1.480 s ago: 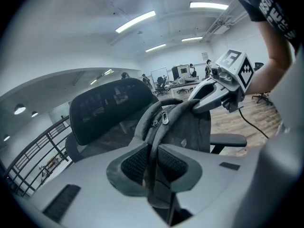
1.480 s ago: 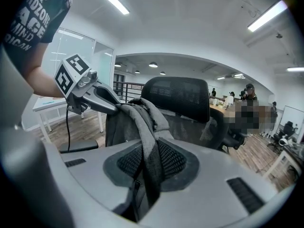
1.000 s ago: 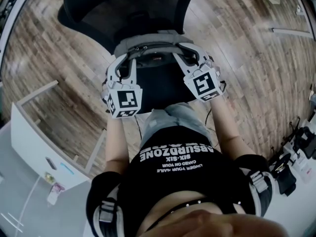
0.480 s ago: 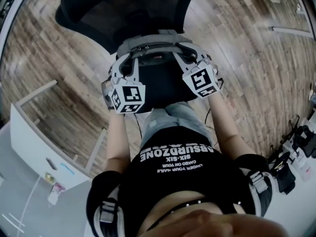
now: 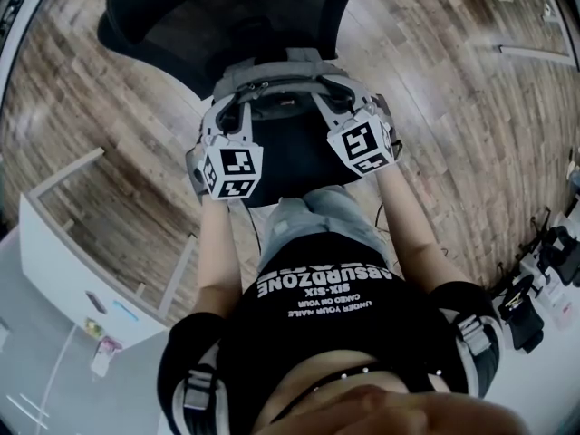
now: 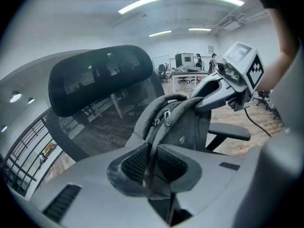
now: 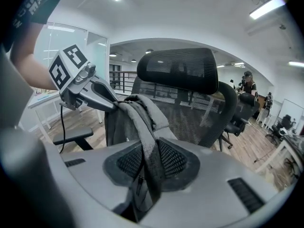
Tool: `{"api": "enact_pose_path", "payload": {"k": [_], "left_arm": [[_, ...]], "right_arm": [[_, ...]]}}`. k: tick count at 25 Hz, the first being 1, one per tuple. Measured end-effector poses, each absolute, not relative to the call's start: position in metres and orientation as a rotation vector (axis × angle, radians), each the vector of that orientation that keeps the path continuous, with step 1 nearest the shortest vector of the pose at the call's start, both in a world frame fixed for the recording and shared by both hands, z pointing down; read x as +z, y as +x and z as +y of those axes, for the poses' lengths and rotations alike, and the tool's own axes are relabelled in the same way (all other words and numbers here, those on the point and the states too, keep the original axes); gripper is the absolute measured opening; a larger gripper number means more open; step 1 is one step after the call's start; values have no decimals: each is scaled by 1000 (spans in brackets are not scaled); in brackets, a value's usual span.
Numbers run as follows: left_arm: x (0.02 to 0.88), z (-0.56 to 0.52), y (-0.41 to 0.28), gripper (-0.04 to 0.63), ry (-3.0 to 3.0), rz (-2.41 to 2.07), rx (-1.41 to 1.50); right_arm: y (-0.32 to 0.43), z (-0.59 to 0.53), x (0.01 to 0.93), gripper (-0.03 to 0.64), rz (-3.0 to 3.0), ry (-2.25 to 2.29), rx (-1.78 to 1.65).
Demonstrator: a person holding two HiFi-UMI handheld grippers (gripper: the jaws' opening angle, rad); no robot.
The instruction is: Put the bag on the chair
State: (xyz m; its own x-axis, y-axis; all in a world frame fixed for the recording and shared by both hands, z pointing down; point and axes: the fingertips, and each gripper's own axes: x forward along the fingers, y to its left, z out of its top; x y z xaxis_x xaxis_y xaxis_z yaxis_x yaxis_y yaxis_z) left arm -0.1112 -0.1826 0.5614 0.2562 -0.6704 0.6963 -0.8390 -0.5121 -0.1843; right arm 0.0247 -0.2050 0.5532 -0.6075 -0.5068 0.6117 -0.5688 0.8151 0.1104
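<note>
A grey bag (image 5: 281,72) hangs between my two grippers above the seat (image 5: 294,157) of a black mesh office chair (image 5: 208,16), close to its backrest. My left gripper (image 5: 234,109) is shut on a grey strap (image 6: 151,167) at the bag's left side. The right gripper (image 5: 328,98) is shut on the other strap (image 7: 149,158). In the left gripper view the bag's body (image 6: 183,125) with a zip pull hangs ahead, in front of the headrest (image 6: 99,75). The right gripper view shows the bag (image 7: 124,122) below the headrest (image 7: 178,70).
A white desk (image 5: 54,252) stands at the lower left on the wooden floor. Black gear (image 5: 535,306) lies at the right edge. The chair's armrests (image 6: 229,131) (image 7: 71,137) stick out beside the bag. Further chairs and desks stand far behind.
Both grippers and the bag have moved a little forward, toward the chair's backrest, and the two grippers have drawn slightly closer together. Both grips hold.
</note>
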Motion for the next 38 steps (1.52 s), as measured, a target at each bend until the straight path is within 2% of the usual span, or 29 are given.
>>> {"api": "enact_pose_path", "payload": {"k": [17, 38], "left_arm": [[589, -229, -124, 66, 2219, -1544, 822], [615, -293, -132, 61, 2118, -1563, 804]], "right_arm": [[15, -244, 573, 86, -2347, 851, 87], [5, -299, 591, 92, -2319, 909, 92]]}}
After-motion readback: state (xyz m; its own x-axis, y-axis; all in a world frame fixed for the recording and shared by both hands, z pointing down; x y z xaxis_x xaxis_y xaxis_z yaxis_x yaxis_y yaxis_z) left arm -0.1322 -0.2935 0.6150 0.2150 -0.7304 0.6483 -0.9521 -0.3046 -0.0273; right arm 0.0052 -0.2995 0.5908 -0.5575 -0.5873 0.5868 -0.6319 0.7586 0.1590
